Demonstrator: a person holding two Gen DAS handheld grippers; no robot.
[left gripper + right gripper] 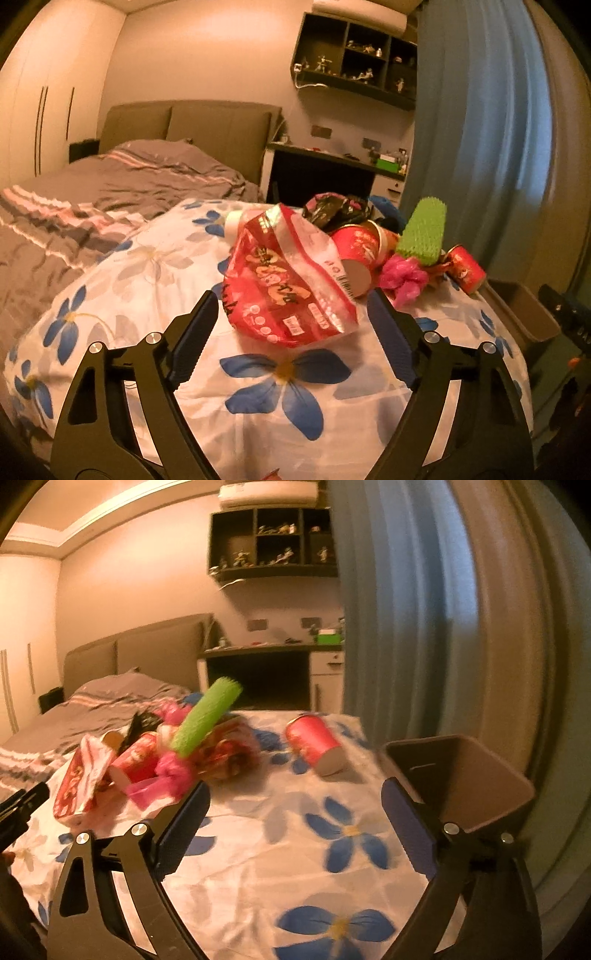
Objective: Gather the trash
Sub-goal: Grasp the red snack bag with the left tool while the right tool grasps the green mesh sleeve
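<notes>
Trash lies heaped on a floral bedspread, and nearest the left gripper, whose jaws stand wide apart and empty, is a red snack bag just ahead of its fingertips. Behind the bag sit a red paper cup on its side, a pink ribbon wad, a green mesh tube and crumpled black wrapping. The right gripper is likewise spread open over bare cloth, with another red cup tipped over beyond it and a brown bin just past its right finger.
</notes>
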